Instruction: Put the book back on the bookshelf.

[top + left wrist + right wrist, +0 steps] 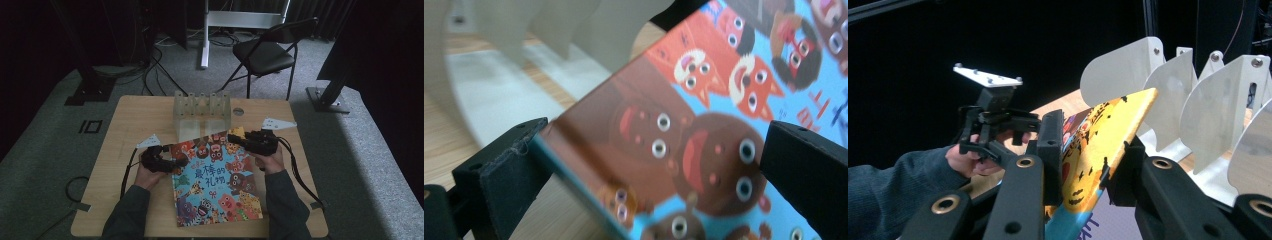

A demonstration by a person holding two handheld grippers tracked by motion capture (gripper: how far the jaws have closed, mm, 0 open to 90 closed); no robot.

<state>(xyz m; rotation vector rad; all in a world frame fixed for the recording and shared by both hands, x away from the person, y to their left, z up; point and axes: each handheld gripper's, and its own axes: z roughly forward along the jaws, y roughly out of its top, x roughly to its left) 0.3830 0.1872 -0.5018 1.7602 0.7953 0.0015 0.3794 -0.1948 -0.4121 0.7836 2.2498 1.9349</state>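
Tools (177, 162) (239, 140) clamp book (217, 177) before rack (202, 114).

The right gripper (1083, 165) pinches the corner of a picture book (1108, 130). White rack plates (1218, 110) stand behind it. Another gripper (998, 125) is beyond on its left.

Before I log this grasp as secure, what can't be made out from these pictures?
- Left gripper contact with the book: high view too small and dim; left gripper view blurred.
- Book's near end: cut off by the right gripper view's bottom edge.
- Rack slot count: high view too small.
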